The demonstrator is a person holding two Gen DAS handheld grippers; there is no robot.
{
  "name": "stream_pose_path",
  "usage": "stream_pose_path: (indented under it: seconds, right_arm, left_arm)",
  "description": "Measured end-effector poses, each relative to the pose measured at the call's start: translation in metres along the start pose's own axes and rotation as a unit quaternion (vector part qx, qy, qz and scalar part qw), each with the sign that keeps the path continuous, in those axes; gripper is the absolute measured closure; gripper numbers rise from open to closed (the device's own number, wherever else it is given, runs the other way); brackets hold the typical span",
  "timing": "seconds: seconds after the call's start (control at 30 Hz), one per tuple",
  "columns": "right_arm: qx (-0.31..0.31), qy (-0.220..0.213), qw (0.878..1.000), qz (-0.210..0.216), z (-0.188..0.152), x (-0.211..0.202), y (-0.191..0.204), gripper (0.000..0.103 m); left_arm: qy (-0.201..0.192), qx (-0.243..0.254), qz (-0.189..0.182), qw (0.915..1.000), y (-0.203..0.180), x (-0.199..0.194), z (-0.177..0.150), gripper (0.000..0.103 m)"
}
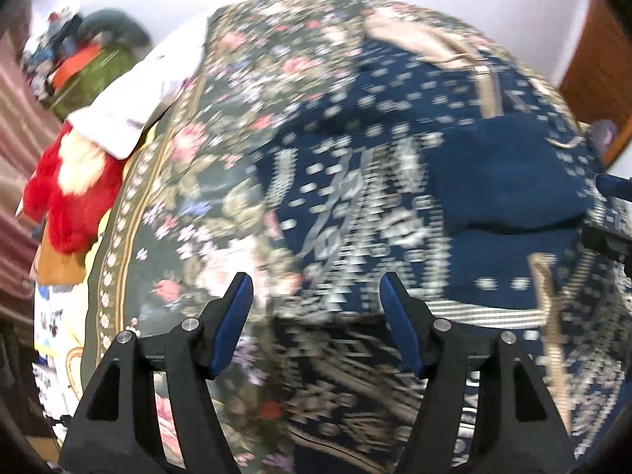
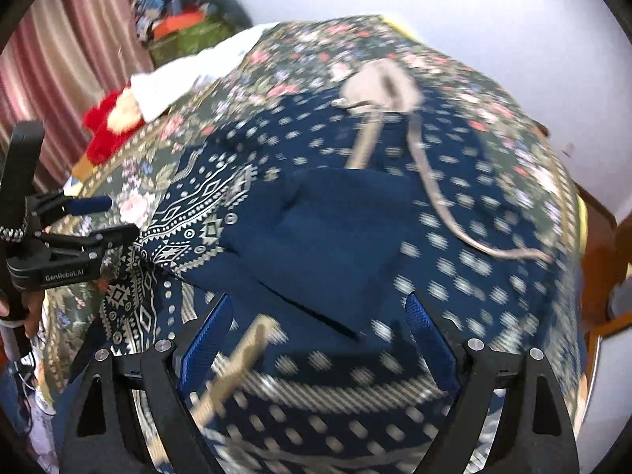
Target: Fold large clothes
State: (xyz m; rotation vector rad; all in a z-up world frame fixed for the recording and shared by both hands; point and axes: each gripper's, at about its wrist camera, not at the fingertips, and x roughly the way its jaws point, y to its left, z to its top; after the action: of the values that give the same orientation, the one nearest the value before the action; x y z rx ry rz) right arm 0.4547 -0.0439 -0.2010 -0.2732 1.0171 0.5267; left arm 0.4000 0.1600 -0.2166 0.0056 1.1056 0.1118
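A large navy garment (image 1: 395,181) with white geometric print and tan trim lies spread on a floral bedspread (image 1: 189,166). A plain navy folded part (image 2: 328,233) lies on its middle. It also shows in the left wrist view (image 1: 509,173). My left gripper (image 1: 316,288) is open and empty just above the garment's printed hem. It shows from the side in the right wrist view (image 2: 114,217). My right gripper (image 2: 320,308) is open and empty above the garment's near edge, with a tan strap (image 2: 233,367) lying between its fingers. Both views are motion-blurred.
A red and white plush toy (image 1: 71,193) and a white cloth (image 1: 142,91) lie at the bed's left edge. A pile of clothes (image 2: 177,12) stands by striped curtains (image 2: 67,51). Wooden furniture (image 2: 600,252) is on the right. A white wall is behind.
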Motion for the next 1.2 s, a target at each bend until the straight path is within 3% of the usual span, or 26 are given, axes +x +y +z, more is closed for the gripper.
stream_pose_path:
  seconds: [0.27, 0.4, 0.53, 0.6, 0.83, 1.03, 1.2]
  right_arm:
    - [-0.086, 0.057, 0.993, -0.060, 0.027, 0.086, 0.054, 0.015]
    - [-0.122, 0.029, 0.987, -0.098, 0.028, 0.099, 0.061, 0.008]
    - [-0.096, 0.006, 0.987, -0.126, 0.030, 0.092, 0.047, 0.008]
    - [-0.078, -0.011, 0.979, -0.188, 0.028, 0.084, 0.034, 0.008]
    - [0.066, -0.013, 0.970, -0.232, 0.004, 0.039, -0.065, 0.008]
    - [0.164, -0.006, 0.954, -0.249, -0.032, 0.000, -0.146, 0.008]
    - [0.183, -0.015, 0.960, -0.213, -0.065, -0.032, -0.175, 0.008]
  left_arm:
    - [0.034, -0.003, -0.012, 0.9993, 0.010, 0.053, -0.013, 0.037]
    - [0.017, 0.008, -0.014, 0.9997, 0.008, 0.058, -0.018, 0.033]
    - [0.009, 0.025, -0.006, 0.9996, 0.003, 0.061, -0.022, 0.028]
    - [0.006, 0.028, -0.002, 0.9996, 0.001, 0.060, -0.024, 0.028]
    - [0.012, 0.024, 0.005, 0.9996, 0.000, 0.063, -0.021, 0.028]
    - [0.014, 0.015, 0.014, 0.9997, 0.000, 0.064, -0.021, 0.026]
    - [0.021, 0.012, 0.029, 0.9993, -0.002, 0.065, -0.020, 0.025]
